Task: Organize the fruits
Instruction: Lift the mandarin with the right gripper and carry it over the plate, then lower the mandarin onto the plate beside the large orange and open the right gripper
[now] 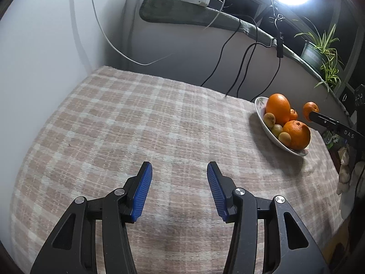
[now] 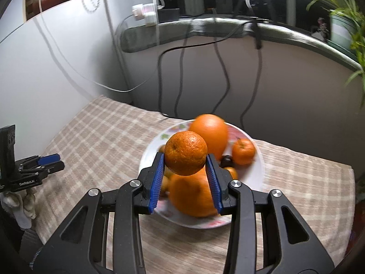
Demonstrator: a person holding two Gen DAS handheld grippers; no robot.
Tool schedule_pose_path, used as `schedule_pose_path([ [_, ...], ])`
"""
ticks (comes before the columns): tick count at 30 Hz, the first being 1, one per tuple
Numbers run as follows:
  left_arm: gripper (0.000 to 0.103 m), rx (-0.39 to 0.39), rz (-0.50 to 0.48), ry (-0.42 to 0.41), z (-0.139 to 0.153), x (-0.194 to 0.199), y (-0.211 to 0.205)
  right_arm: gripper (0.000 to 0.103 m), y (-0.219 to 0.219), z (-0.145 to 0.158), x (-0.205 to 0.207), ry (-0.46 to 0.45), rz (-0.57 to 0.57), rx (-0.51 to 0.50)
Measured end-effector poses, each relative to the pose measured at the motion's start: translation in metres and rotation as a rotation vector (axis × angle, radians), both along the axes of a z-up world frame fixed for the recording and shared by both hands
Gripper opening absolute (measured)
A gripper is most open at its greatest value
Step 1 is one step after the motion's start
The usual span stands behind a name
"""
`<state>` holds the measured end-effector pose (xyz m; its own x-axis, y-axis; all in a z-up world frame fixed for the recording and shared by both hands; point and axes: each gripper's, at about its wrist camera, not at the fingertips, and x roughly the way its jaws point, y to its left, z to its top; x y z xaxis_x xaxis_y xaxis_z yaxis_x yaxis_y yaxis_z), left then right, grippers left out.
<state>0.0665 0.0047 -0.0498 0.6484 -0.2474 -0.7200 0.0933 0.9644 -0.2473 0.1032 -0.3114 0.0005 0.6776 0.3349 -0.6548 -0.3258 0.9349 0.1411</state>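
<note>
— So, where's the fruit?
— I have a small orange (image 2: 185, 153) pinched between the blue pads of my right gripper (image 2: 185, 159), lifted above the white bowl (image 2: 257, 171) of oranges on the checked tablecloth (image 2: 95, 137).
— And your other hand?
— My left gripper (image 1: 179, 171) hangs spread and empty over bare cloth, well apart from the bowl.

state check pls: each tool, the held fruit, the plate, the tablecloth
left tool: open, nothing between its pads, above bare cloth
right tool: shut on the mandarin, above the plate
mandarin: clamped between the blue pads, off the plate
plate: upright on the cloth, piled with oranges and small fruit
large orange: resting in the plate
tablecloth: spread flat over the table
</note>
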Motion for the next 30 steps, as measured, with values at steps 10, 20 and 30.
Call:
schedule_pose_path([
  [10,0.049,0.004,-0.026,0.001,0.001,-0.001,-0.013,0.039,-0.039,-0.019,0.005,0.044,-0.081,-0.02],
  [20,0.049,0.011,-0.035,-0.001,0.003,-0.003,-0.018,0.039,-0.058,-0.033,0.008,0.087,-0.114,0.002],
  [30,0.049,0.013,-0.049,-0.003,0.006,-0.005,-0.024,0.039,-0.057,-0.032,0.007,0.085,-0.113,-0.001],
])
